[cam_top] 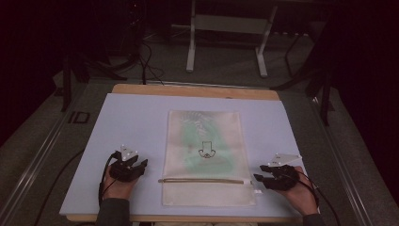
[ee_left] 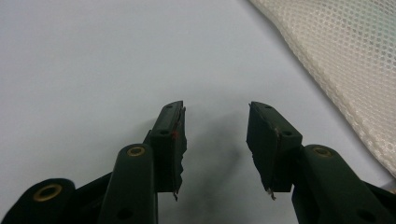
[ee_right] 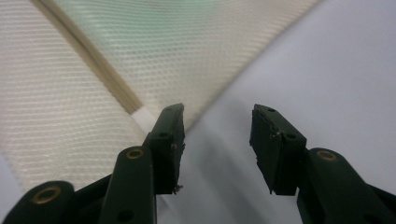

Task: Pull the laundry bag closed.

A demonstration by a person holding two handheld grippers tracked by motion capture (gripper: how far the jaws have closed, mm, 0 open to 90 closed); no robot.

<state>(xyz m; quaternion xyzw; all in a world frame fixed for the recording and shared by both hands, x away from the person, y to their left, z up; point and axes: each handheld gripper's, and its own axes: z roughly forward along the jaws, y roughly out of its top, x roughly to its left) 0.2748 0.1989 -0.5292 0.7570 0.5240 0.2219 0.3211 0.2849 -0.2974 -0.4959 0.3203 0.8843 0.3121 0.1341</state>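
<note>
Nothing begun yet: mesh bag (cam_top: 205, 155) flat mid-surface, zip (cam_top: 204, 181) seemingly shut. Left tongs (cam_top: 133, 167) and right tongs (cam_top: 264, 173) flanking it, both half open, empty.

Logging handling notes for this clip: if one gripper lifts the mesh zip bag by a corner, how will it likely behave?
The mesh bag lies flat with woven netting, so it would probably droop and fold rather than stay stiff. Something green shows through it, likely soft and light, and it may slide toward the low end. The zipper strip looks like its firmest part. Both grippers, left and right, sit open beside it.
</note>
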